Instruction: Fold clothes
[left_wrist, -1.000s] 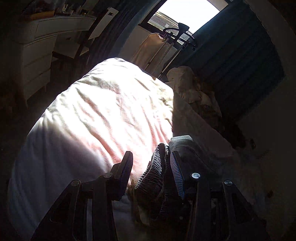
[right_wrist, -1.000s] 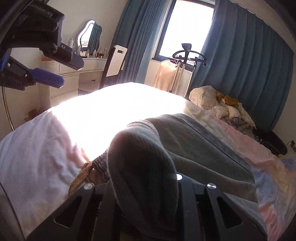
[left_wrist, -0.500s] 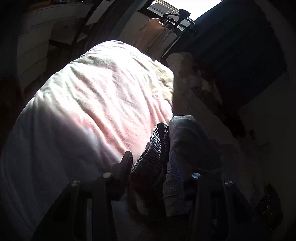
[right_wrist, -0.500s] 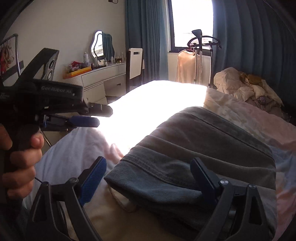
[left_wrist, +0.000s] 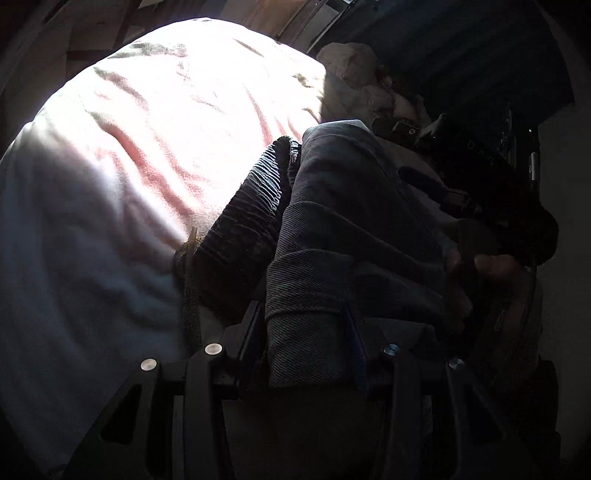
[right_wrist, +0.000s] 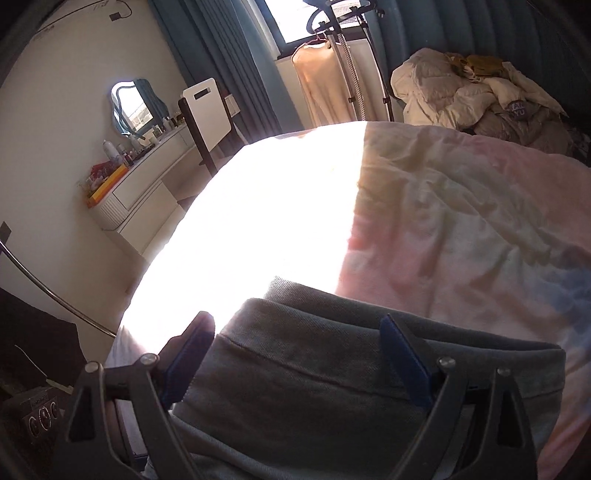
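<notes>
On the sunlit pink duvet (right_wrist: 461, 229), left gripper (left_wrist: 306, 332) is clamping folded grey twill trousers (left_wrist: 332, 236); right gripper (right_wrist: 295, 354) is gaping, released; lay flat before releasing.

Hard sunlight pours through the far window (right_wrist: 295, 18) and burns the middle of the pale pink, creased quilted bed cover (right_wrist: 258, 221) to blank white. The left wrist view is far darker: everything off that sunlit patch (left_wrist: 192, 110) sinks into near-black shadow. Both views bow strongly, with dark rounded corners; focus stays fairly sharp.
</notes>
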